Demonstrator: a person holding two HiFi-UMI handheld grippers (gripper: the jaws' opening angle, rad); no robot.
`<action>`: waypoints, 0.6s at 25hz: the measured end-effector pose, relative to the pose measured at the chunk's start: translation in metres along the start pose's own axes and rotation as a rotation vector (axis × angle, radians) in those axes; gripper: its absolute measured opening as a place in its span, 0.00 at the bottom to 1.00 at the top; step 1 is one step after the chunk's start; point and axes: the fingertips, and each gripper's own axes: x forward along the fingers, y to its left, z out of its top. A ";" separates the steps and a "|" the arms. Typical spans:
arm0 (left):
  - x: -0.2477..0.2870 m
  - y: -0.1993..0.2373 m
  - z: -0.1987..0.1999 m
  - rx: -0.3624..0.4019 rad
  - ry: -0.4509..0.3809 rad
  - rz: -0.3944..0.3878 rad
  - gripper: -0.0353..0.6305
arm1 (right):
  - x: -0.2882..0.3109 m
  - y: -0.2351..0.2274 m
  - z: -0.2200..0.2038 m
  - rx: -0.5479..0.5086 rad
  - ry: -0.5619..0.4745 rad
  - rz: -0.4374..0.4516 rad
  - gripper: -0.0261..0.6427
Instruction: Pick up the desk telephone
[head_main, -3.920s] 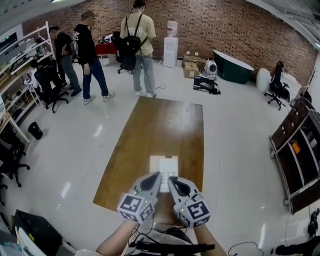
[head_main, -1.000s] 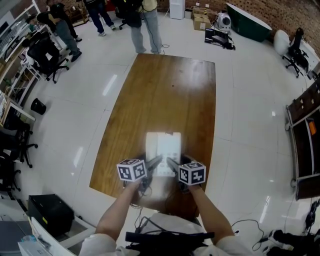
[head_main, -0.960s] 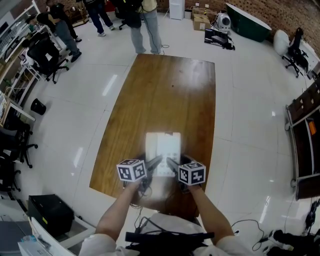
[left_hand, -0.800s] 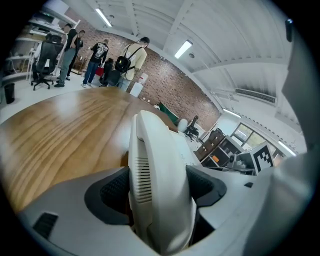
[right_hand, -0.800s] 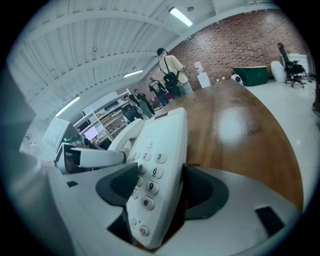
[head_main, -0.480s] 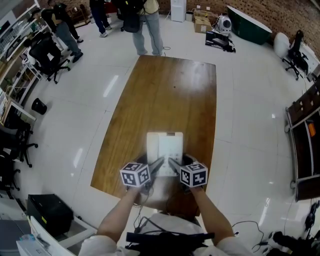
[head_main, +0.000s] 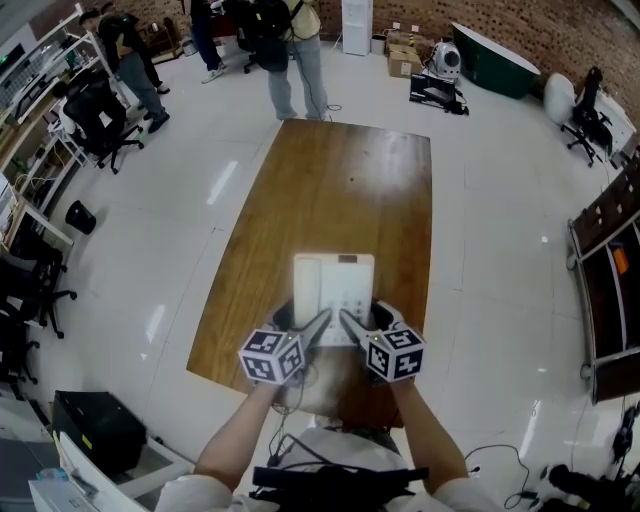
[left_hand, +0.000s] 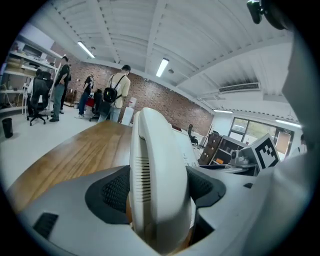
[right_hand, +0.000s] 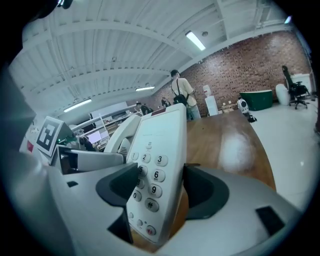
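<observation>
Telephone gripped in both my claws; the pick-up looks nearly done.
My left gripper (left_hand: 159, 192) clamps the handset side and my right gripper (right_hand: 161, 187) the keypad side. The desk telephone (head_main: 335, 287) seems clear of the table (head_main: 340, 180), above its near edge. All that's left, I judge, is holding it level.

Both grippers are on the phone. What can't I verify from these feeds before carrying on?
Head view: the desk telephone's near edge, hidden under the left gripper and right gripper.
Left gripper view: the keypad, mostly blocked by the handset.
Every view: the telephone's underside, so its gap above the table is unclear.
</observation>
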 end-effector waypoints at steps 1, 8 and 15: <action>-0.004 -0.003 0.007 0.008 -0.019 -0.003 0.56 | -0.004 0.004 0.007 -0.014 -0.018 -0.002 0.48; -0.035 -0.023 0.051 0.033 -0.143 -0.025 0.56 | -0.033 0.035 0.052 -0.113 -0.131 -0.013 0.48; -0.075 -0.046 0.088 0.092 -0.250 -0.042 0.55 | -0.067 0.071 0.081 -0.181 -0.243 -0.023 0.48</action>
